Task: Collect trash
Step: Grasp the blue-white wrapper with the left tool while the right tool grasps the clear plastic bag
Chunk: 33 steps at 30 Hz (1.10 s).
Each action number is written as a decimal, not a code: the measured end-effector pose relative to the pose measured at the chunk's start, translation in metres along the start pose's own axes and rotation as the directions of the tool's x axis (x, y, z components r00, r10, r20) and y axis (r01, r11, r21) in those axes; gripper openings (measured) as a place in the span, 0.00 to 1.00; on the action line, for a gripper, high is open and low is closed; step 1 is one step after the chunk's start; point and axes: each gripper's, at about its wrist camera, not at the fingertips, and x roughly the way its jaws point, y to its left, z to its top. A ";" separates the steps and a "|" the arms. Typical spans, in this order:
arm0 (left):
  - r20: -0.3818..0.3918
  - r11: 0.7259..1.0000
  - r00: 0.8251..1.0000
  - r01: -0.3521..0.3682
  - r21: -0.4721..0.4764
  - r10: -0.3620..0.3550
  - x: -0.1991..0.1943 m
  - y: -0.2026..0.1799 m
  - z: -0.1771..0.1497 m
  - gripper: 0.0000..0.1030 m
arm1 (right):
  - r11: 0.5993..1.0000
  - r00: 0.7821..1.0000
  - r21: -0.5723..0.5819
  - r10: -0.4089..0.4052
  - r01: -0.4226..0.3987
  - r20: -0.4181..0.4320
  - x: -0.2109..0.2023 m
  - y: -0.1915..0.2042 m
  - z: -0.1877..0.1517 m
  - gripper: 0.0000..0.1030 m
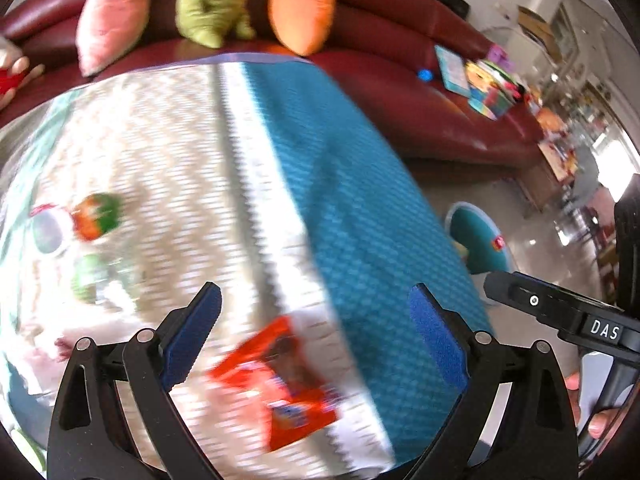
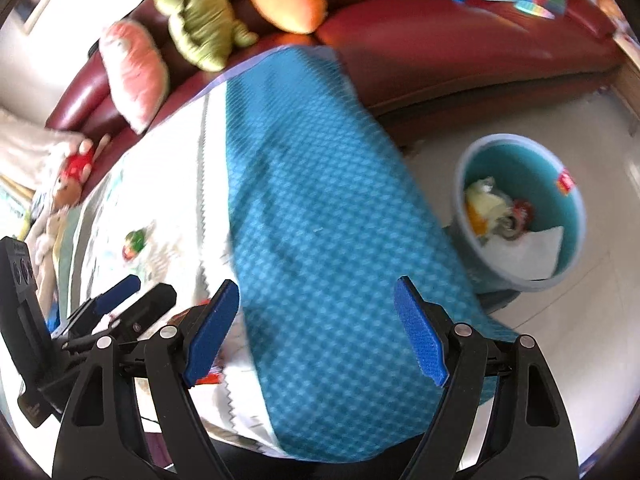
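Left claw (image 1: 316,332) hangs spread wide over the bench (image 1: 360,200), nothing between its blue pads, and just below the gap, at the lower middle of its view, lies an orange snack wrapper (image 1: 280,384) on the pale part of the cloth. The picture is smeared, so I cannot read the print on it, nor tell whether it lies flat or partly crumpled. It looks like thin foil or plastic film: very light, limp, a little slick, and apt to slide on the cloth if nudged. My guess is the best hold is across a raised edge or fold, pads closing on the film itself, not pressing flat from above.

Right claw (image 2: 318,322) is likewise spread and empty, over the blue half of the cloth, with the left claw visible at the lower left of its view.

Further left on the bench sit more bits, a small orange-and-green thing (image 1: 98,216) and a greenish one below it, too blurred to name. On the floor at the right of the right view stands a teal bin (image 2: 576,208), already holding paper and scraps. A red sofa (image 1: 400,28) with plush toys runs along the top.
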 end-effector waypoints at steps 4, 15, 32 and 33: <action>0.011 0.998 0.999 -0.049 -0.033 0.049 -0.020 0.039 -0.008 0.92 | 0.998 0.998 -0.060 0.030 -0.034 -0.051 0.015 0.038 -0.007 0.74; 0.022 0.975 0.980 -0.193 -0.106 0.196 -0.072 0.131 -0.047 0.92 | 0.975 0.984 -0.206 0.048 -0.084 -0.174 0.052 0.127 -0.026 0.74; -0.054 0.945 0.984 -0.180 -0.274 0.171 -0.082 0.220 -0.117 0.27 | 0.894 0.948 -0.407 0.055 -0.186 -0.313 0.095 0.237 -0.054 0.74; -0.060 0.946 0.987 -0.163 -0.279 0.152 -0.079 0.221 -0.117 0.18 | 0.891 0.945 -0.409 0.058 -0.195 -0.323 0.097 0.241 -0.054 0.74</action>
